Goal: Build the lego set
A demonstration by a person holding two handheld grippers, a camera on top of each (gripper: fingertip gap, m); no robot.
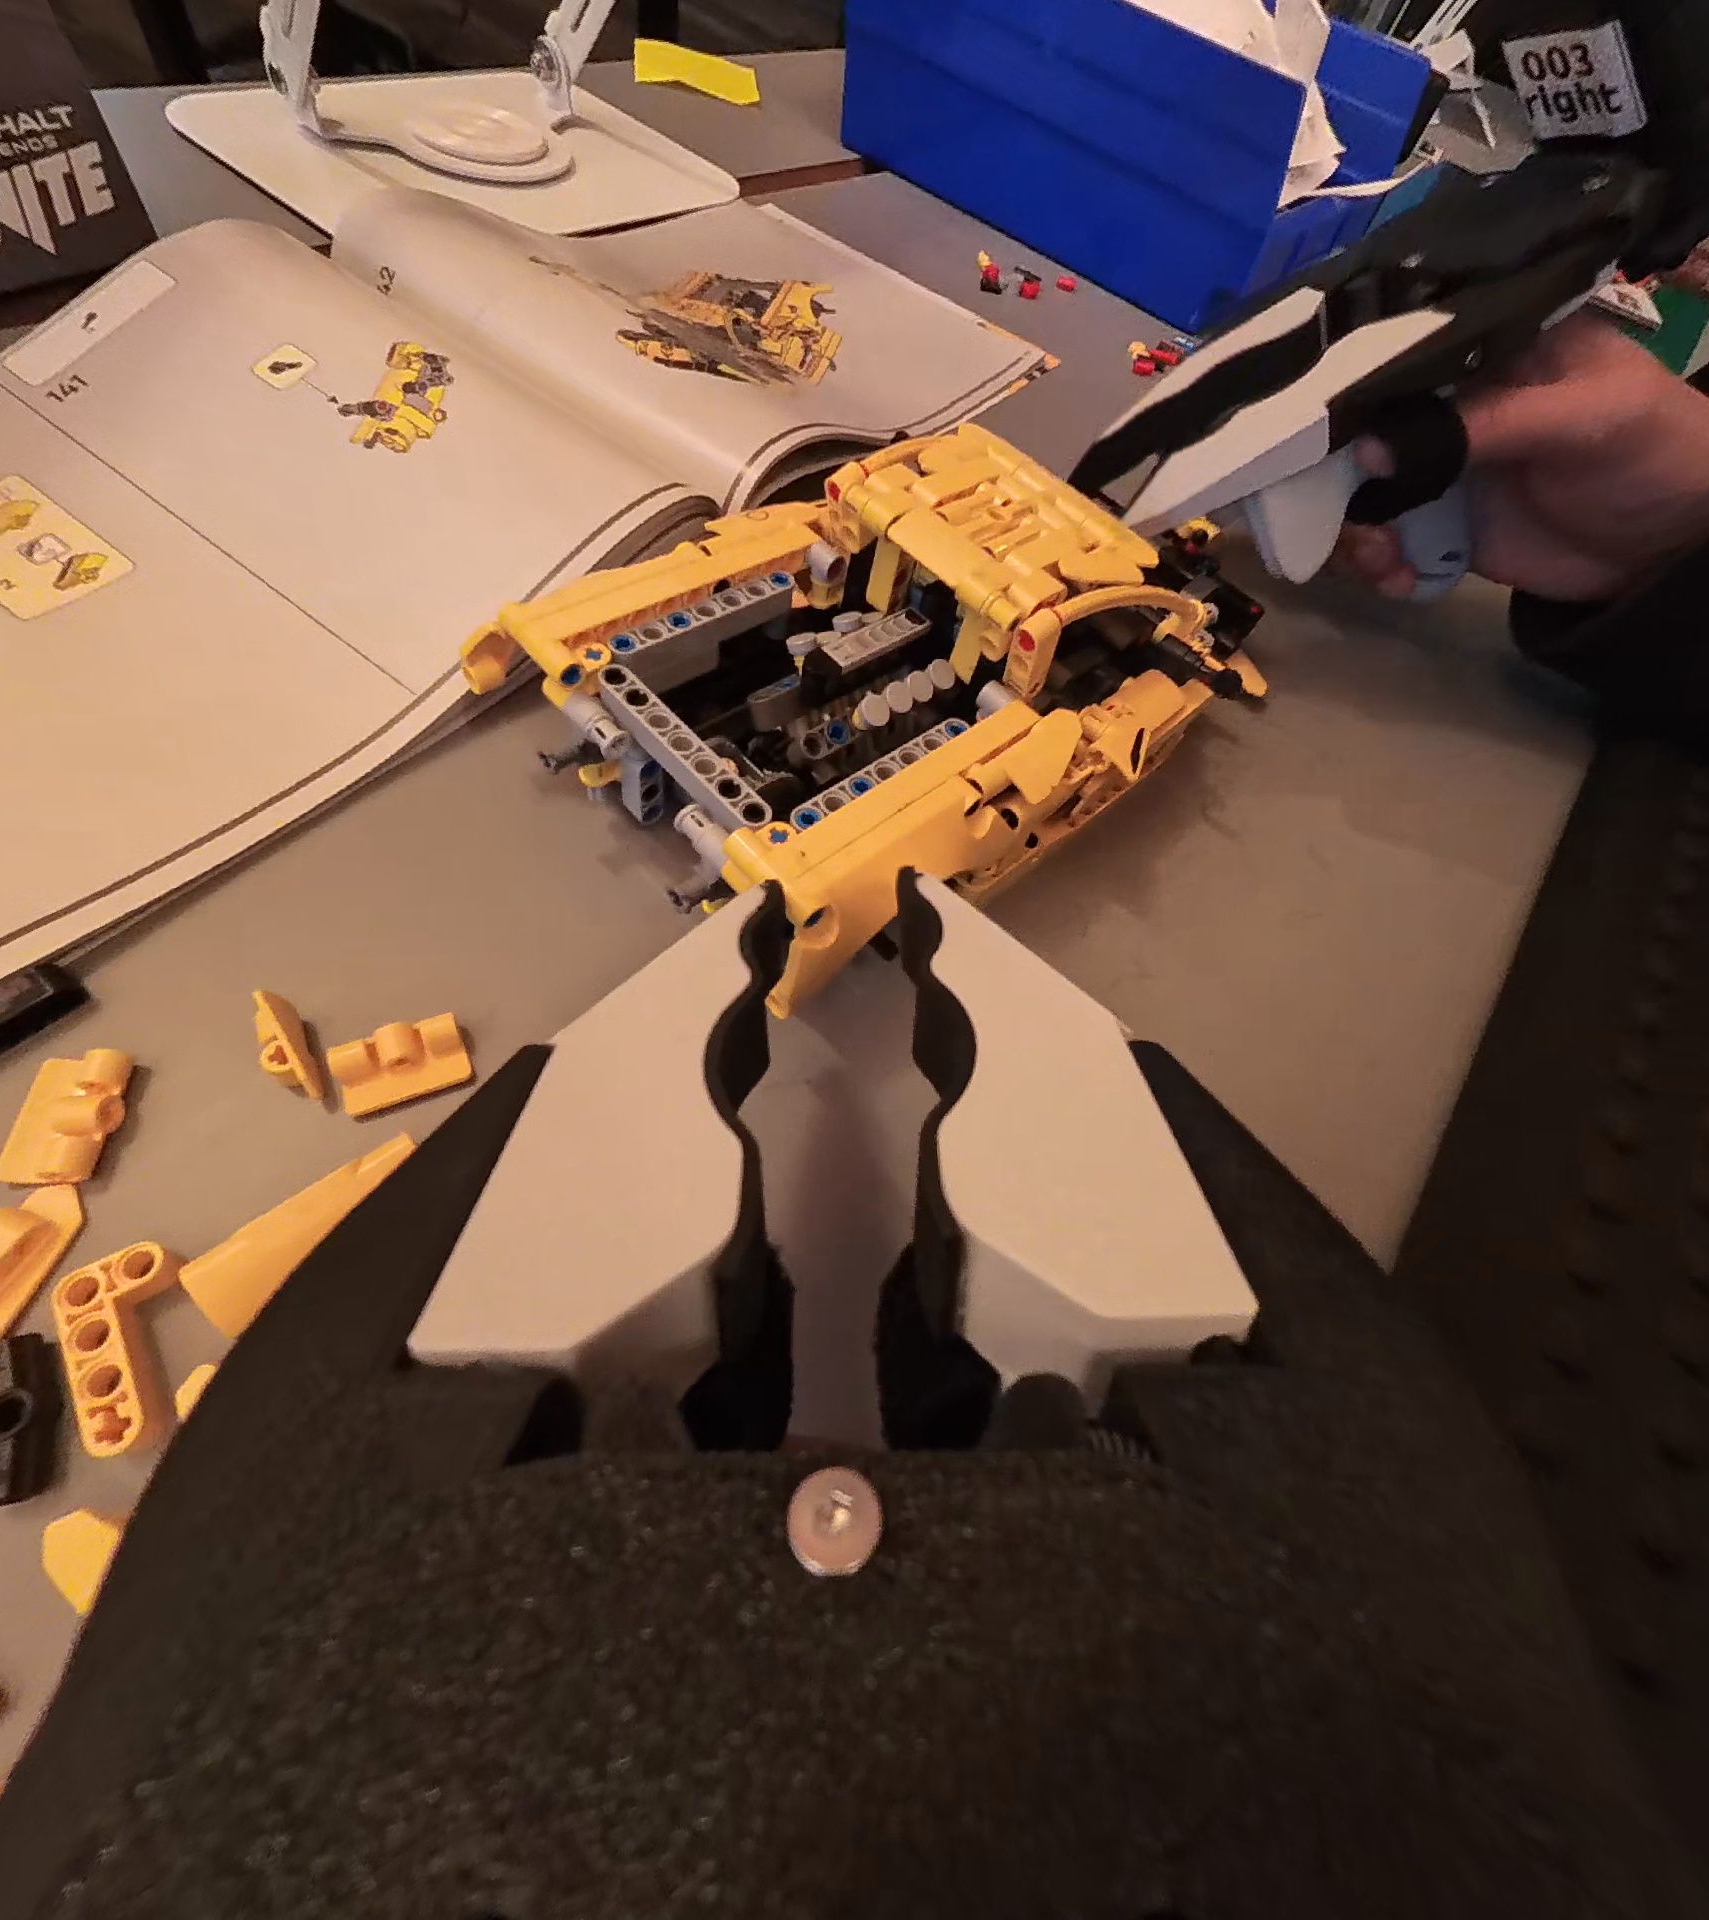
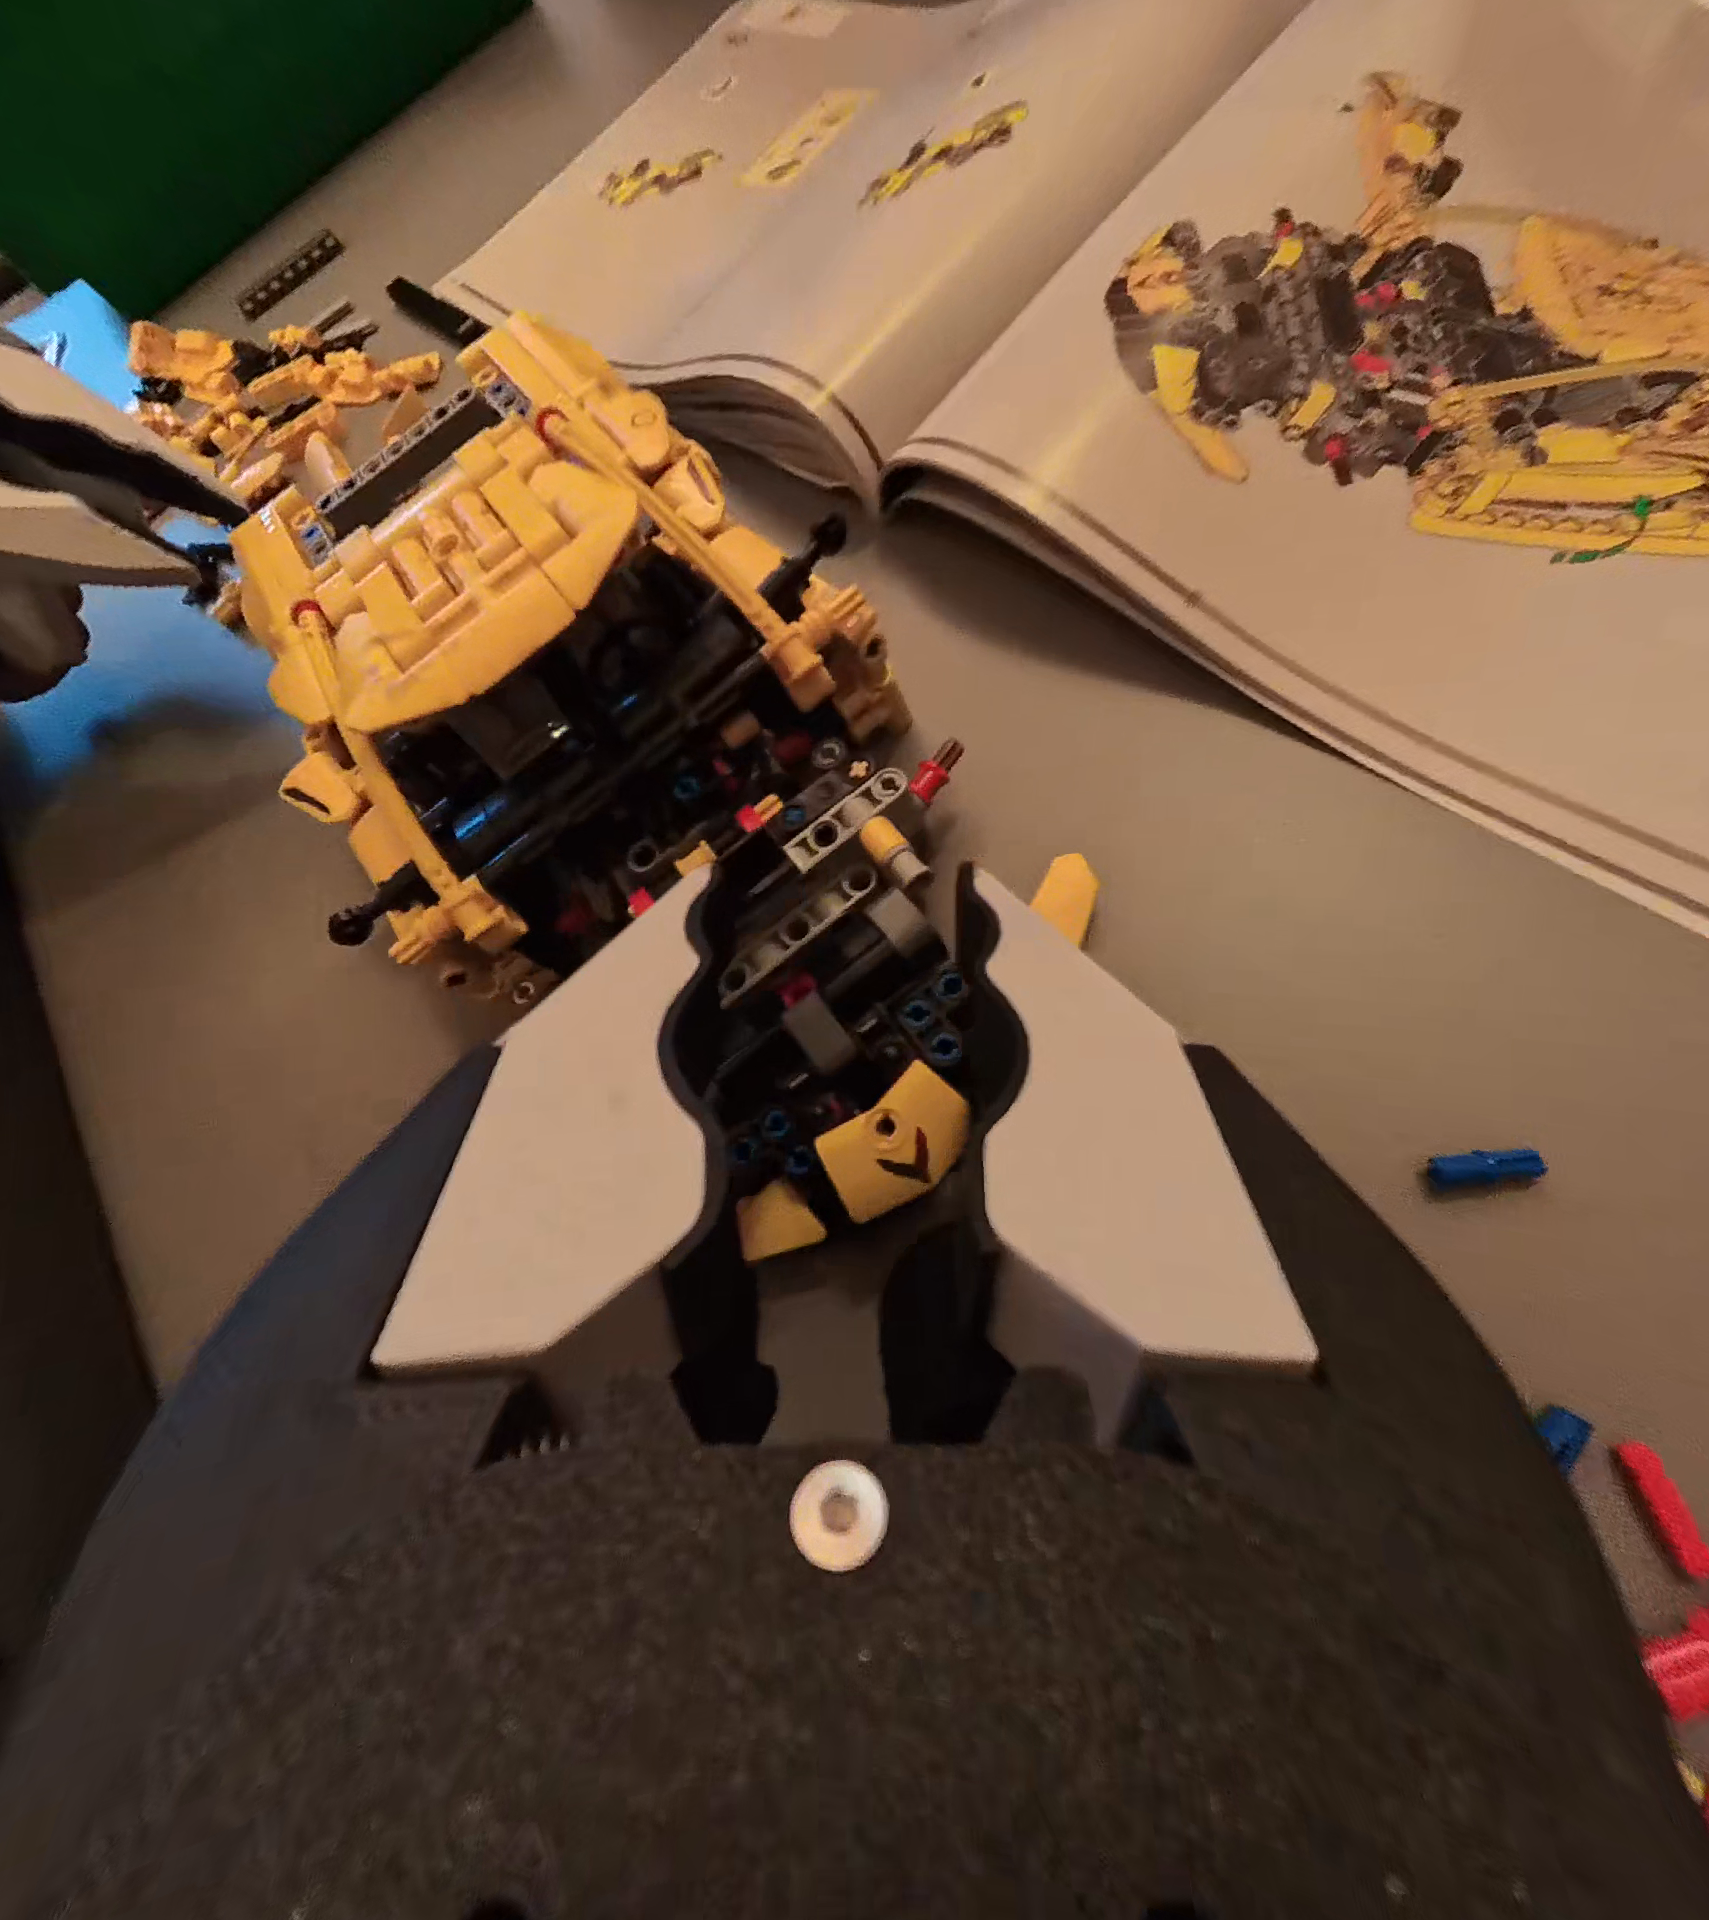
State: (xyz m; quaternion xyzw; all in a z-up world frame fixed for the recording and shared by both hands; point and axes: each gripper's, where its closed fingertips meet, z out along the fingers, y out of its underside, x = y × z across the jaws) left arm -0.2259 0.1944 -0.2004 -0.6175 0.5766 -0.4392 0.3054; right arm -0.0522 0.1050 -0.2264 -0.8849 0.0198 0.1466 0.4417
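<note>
A: How far along is the car [image 1: 891, 665]?

B: Well on, judging by what shows. The yellow roof, side panels and much of the black and grey frame are together. But the rear bay is uncovered, with grey beams and pins bare, and the nose is mostly bare black frame in the right wrist view. Loose yellow panels [image 1: 91, 1226] lie on the table [image 1: 1245, 935] to the left, red and blue pins [image 2: 1484, 1166] to the right, and the manual [image 1: 310, 499] lies open behind. So a fair share of bodywork looks left to do.

A: Where does the car sit against the left gripper [image 1: 837, 904]?

B: Its near rear corner pokes between the tips. The jaws stand narrowly apart around that yellow panel, and they seem to pinch it.

A: And the right gripper [image 2: 834, 894]?

B: It reaches over the nose at the far end. Its jaws are spread, with the front frame and a small yellow hood piece [image 2: 891, 1143] showing between them. Whether they touch the car or only hover above it cannot be told.
</note>
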